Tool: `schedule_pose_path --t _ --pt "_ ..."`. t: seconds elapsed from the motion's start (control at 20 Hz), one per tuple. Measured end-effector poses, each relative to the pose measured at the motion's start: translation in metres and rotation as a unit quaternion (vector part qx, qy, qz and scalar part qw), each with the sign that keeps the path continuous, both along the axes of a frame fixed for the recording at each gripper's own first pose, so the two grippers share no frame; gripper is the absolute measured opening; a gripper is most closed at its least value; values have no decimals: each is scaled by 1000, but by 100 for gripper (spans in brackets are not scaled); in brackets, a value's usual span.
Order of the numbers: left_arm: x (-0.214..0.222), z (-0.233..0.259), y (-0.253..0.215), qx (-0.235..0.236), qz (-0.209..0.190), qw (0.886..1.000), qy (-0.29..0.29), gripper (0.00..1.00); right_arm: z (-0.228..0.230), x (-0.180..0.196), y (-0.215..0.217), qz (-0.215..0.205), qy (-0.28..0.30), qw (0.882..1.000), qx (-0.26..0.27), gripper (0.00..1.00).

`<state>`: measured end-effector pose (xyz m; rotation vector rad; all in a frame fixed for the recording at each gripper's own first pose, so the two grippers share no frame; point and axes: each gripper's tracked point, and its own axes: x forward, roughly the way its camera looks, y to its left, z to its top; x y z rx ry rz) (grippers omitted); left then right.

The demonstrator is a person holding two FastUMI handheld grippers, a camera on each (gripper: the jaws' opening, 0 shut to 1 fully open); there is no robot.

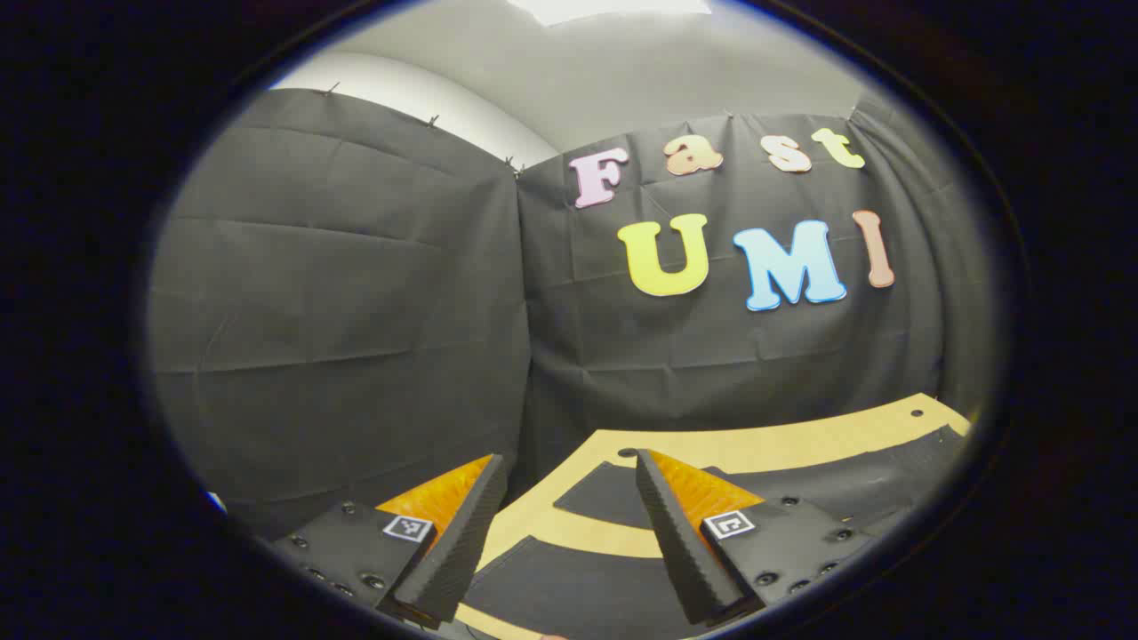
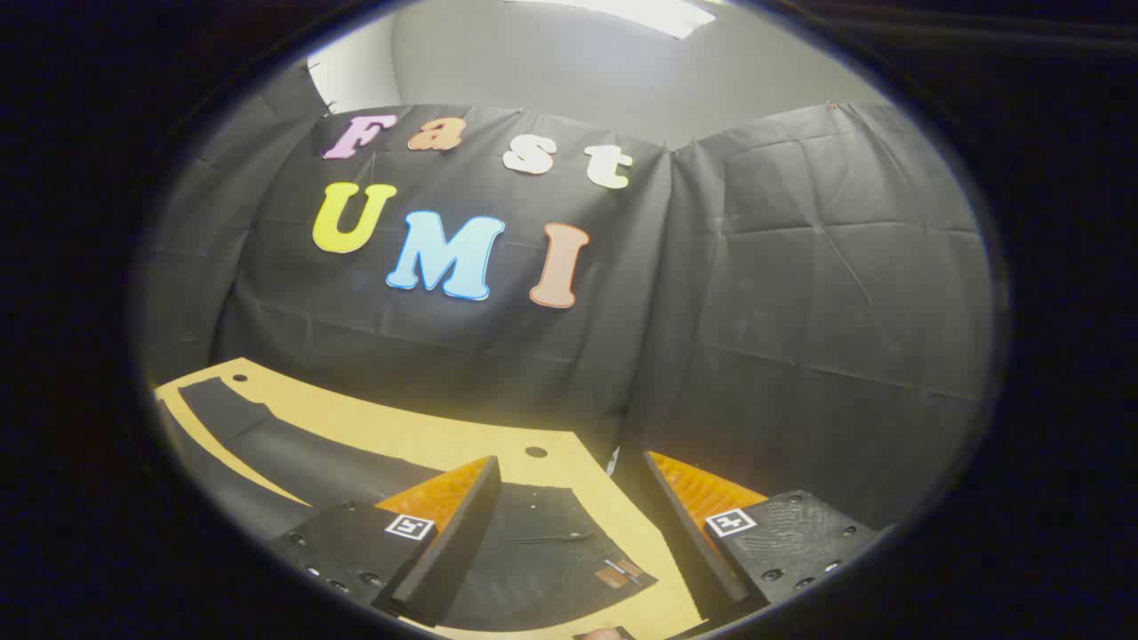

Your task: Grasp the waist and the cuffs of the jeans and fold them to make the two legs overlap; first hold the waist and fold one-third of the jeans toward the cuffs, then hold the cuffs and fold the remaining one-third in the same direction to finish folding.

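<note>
Two claws, both spread wide with nothing between the fingers; neither touches cloth or surface. Left claw (image 1: 569,533) is raised and tilted up toward the booth wall (image 1: 356,293), so its view cuts off most of the surface (image 1: 800,440); its fingers (image 1: 458,542) frame a gap over the near part of the jeans (image 1: 569,587). Jeans are dark, lying flat on the tan surface; in the left gripper view I see two dark panels with a tan strip between them, plus a long dark stretch running off to the right edge; hard to say which part is leg and which is waist from here; lower edge is cut off. Right claw (image 2: 569,533) is held at a similar upward tilt, jaws wide apart, hovering above the jeans (image 2: 542,551); a small brownish patch (image 2: 613,573) on the dark fabric sits between its fingers (image 2: 444,533), so that end looks like the waist, though the detail is too small to confirm. A long dark leg (image 2: 267,444) runs away to the left along the surface (image 2: 427,436), its far end near the corner; cuffs not resolvable. Small holes show in the surface near the back edge. A sliver of something pale at the bottom edge of each view, too cropped to identify.
</note>
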<state>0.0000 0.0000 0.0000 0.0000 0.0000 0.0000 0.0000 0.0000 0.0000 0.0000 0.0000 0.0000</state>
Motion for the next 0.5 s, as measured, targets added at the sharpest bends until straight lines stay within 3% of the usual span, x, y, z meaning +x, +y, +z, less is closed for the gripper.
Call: schedule_pose_path --t 0.5 --pt "9 -3 -33 -4 -21 1000 6 94 -2 3 -8 -8 8 998 60 94"
